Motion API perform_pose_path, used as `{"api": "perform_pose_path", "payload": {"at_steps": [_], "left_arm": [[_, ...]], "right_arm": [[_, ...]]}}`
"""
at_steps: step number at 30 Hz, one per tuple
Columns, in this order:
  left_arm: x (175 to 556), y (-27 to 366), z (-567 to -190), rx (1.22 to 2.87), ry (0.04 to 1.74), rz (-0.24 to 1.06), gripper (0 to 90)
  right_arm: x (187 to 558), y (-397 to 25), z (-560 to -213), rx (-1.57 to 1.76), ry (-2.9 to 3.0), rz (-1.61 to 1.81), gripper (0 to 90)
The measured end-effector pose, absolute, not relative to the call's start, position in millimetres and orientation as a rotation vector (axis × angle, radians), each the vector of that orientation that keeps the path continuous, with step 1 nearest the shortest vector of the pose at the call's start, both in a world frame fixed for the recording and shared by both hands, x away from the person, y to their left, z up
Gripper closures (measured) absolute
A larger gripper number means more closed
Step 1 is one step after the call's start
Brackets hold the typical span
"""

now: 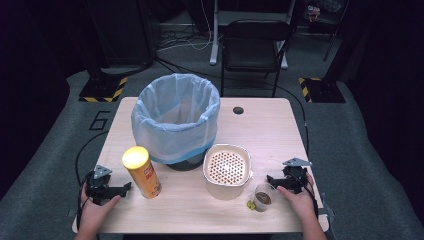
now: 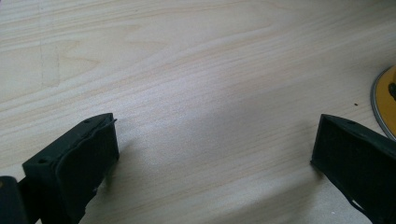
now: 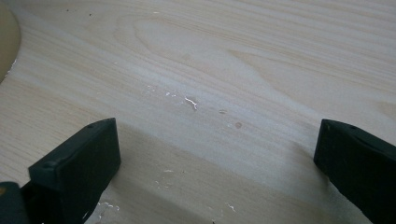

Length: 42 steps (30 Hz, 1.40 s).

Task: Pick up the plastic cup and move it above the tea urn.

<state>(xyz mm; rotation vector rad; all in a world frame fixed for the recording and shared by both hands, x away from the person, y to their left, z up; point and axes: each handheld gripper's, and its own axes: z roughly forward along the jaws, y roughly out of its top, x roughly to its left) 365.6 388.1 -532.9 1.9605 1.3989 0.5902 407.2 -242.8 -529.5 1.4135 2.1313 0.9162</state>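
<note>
Wooden table (image 1: 280, 135) bears left tool (image 1: 125, 188) and right tool (image 1: 271, 180), both gaping, holding nothing.

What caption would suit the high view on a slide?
Both open grippers, left and right, rest beside a chip can, lined bin and strainer bowl.

We look down on a pale wooden desk (image 1: 280, 131) with a round cable hole (image 1: 238, 110) near its far edge, lit brightly from above while the room around it falls into darkness. Under it we see grey carpet (image 1: 360, 165), marked with a dark figure 6 (image 1: 100, 120) at the left. Beyond the desk a black chair (image 1: 254, 47) stands, and cables (image 1: 185, 42) trail across the floor behind it. We spot two black stand bases edged with yellow-and-black hazard tape (image 1: 104, 90) at either far corner.
</note>
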Motion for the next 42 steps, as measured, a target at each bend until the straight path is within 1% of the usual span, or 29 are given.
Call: {"api": "perform_pose_path", "payload": {"at_steps": [10,14,20,24,28,30,34,37,42], "left_arm": [[365.6,388.3,-533.0,1.962,1.395,0.589,0.2],[365.0,388.4,-533.1,1.960,1.396,0.591,0.3],[365.0,388.5,-533.0,1.961,1.396,0.590,0.3],[365.0,388.5,-533.0,1.960,1.396,0.591,0.3],[365.1,388.4,-533.1,1.957,1.398,0.592,0.3],[365.1,388.4,-533.1,1.958,1.398,0.592,0.3],[365.1,388.4,-533.1,1.958,1.398,0.592,0.3],[365.0,388.4,-533.0,1.960,1.397,0.592,0.3],[365.0,388.5,-533.0,1.961,1.396,0.592,0.3]], "right_arm": [[406.2,-241.8,-529.3,1.430,2.118,0.916,1.1],[404.9,-243.2,-529.0,1.393,2.136,0.924,4.7],[403.5,-244.8,-527.9,1.399,2.116,0.939,12.7],[403.1,-246.0,-527.4,1.405,2.108,0.944,15.3],[402.9,-247.5,-523.4,1.410,2.138,0.943,23.4],[401.5,-249.2,-519.8,1.437,2.151,0.948,25.8],[396.2,-252.0,-508.6,1.410,2.143,0.970,26.1],[391.4,-251.4,-498.9,1.363,2.151,1.004,29.2],[386.0,-246.2,-484.7,1.340,2.178,1.040,29.1]]}}
